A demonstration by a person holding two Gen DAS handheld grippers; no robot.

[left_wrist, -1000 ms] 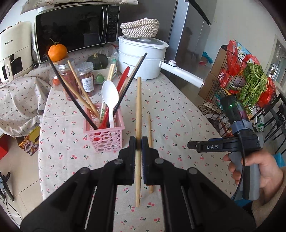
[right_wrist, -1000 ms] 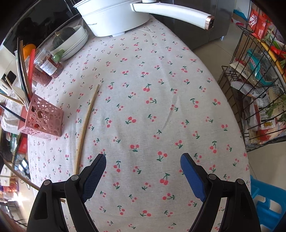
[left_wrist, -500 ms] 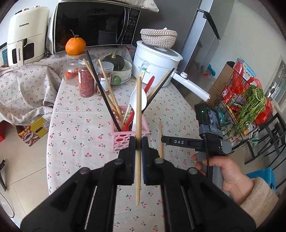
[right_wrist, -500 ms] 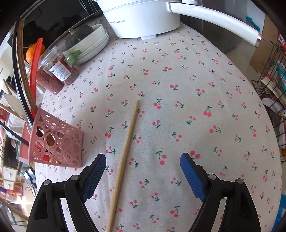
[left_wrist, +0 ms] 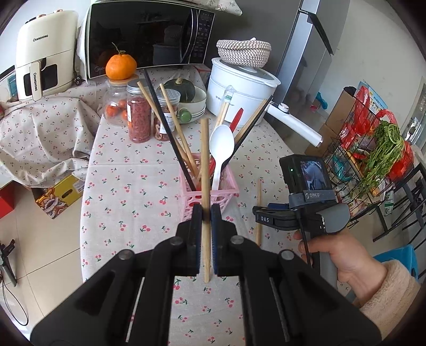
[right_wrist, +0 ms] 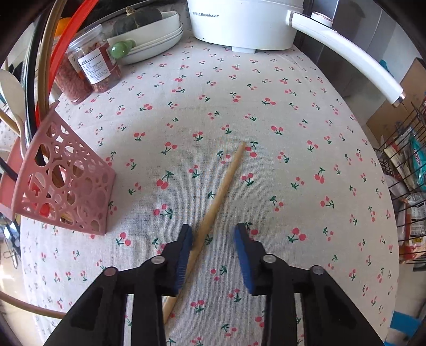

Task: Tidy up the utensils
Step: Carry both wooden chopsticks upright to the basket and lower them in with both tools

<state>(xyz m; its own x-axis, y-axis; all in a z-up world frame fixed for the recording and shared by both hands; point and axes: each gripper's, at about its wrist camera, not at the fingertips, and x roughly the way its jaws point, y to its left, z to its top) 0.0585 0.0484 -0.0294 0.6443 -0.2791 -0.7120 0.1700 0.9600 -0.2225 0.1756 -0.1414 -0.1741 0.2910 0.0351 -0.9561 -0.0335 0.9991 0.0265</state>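
Observation:
My left gripper (left_wrist: pixel 205 217) is shut on a wooden chopstick (left_wrist: pixel 205 165), held upright above the table in front of the pink utensil basket (left_wrist: pixel 229 186). The basket holds several chopsticks, a white spoon (left_wrist: pixel 221 145) and a red utensil. It also shows in the right wrist view (right_wrist: pixel 66 186). A second wooden chopstick (right_wrist: pixel 221 189) lies on the cherry-print tablecloth. My right gripper (right_wrist: pixel 214 234) is open and low over it, with the chopstick between the fingers, close to the left finger (right_wrist: pixel 183 250). The same chopstick (left_wrist: pixel 258 210) shows in the left wrist view beside the right gripper (left_wrist: pixel 266 217).
A white pot (right_wrist: pixel 239 24) with a long handle (right_wrist: pixel 346 56), stacked plates (right_wrist: pixel 157 45) and spice jars (right_wrist: pixel 93 66) stand at the back of the table. A microwave (left_wrist: pixel 149 37) and orange (left_wrist: pixel 121 66) are behind. A wire rack (left_wrist: pixel 372 159) stands at the right.
My right gripper has moved down and closer to the lying chopstick, and its fingers have narrowed around it. My left gripper has lifted back, holding its chopstick above the basket.

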